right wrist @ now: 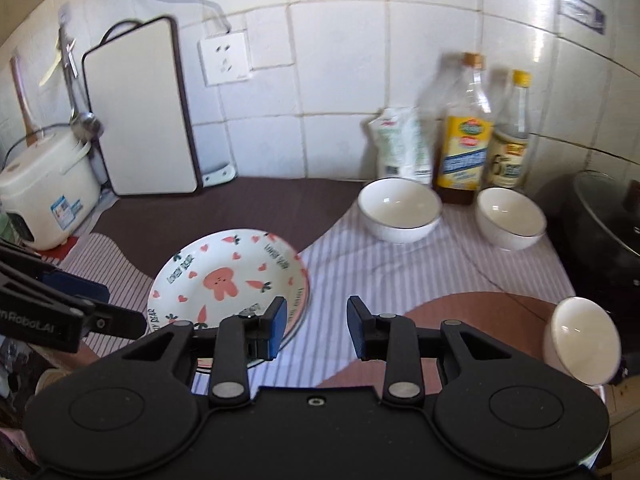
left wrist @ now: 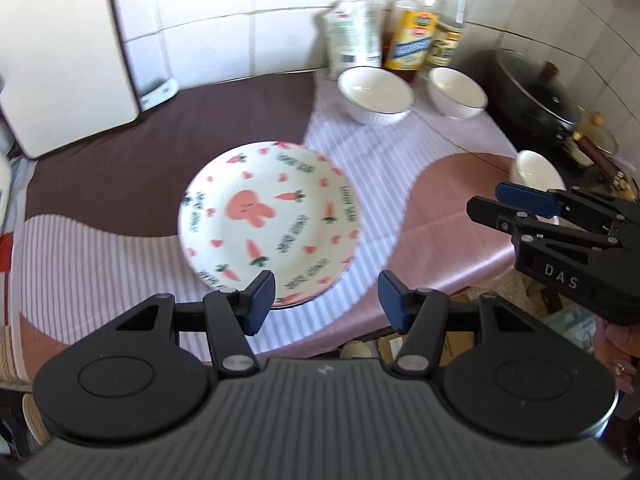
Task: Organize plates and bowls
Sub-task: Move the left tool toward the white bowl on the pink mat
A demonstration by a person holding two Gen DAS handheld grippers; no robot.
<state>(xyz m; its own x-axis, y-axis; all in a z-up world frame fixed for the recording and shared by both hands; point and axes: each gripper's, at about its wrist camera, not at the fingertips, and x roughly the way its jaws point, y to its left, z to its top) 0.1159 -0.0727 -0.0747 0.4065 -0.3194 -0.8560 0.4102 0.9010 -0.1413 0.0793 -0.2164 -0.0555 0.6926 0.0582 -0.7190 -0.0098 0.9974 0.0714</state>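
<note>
Left wrist view: we see the patterned tablecloth (left wrist: 380, 216) in brown, pink and stripes covering the counter, and we take the rabbit-and-carrot plate (left wrist: 269, 222) lying flat near its middle as our landmark; a second rim shows under its near edge, so it seems stacked on another plate. Behind the plate and to its left a white cutting board (right wrist: 140, 108) leans on the tiled wall, with a rice cooker (right wrist: 44, 192) further left. Far right of the plate sits a black lidded wok (left wrist: 540, 96). Behind and right of the plate stand two white bowls (left wrist: 376, 94) (left wrist: 458, 90) side by side, bottles (left wrist: 412, 28) just behind them. A third white bowl (left wrist: 534, 172) lies tilted, well right of the plate. The left gripper (left wrist: 326, 304) hangs above the plate's near edge, jaws spread, nothing between them. The right gripper (right wrist: 316, 328) hangs just right of the plate, jaws apart and empty.
</note>
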